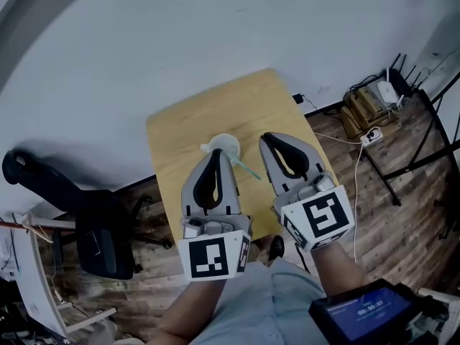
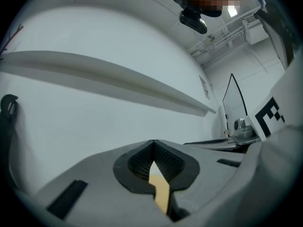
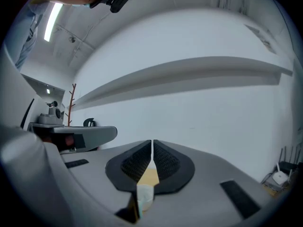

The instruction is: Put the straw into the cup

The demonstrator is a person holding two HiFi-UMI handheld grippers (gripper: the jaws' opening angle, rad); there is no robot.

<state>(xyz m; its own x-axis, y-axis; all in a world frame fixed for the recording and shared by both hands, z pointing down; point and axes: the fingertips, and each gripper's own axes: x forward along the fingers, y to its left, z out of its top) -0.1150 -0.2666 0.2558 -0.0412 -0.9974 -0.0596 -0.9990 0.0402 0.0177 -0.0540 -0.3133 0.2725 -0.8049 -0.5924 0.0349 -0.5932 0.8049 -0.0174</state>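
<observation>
Two grippers: your left gripper and right gripper each have their jaws pressed together at the tips, with nothing held. Only a sliver of table shows through the gap.
Hidden: the left gripper covers the near side of the cup and the upper end of the straw. You cannot tell whether that end touches the cup.
Surface: small light wooden table, standing by a white wall.
Room: dark plank floor, black office chair to your left, cables to your right.
Straw: teal, between the two grippers, just beside the cup. Its long axis slants from the cup toward you and rightward.
</observation>
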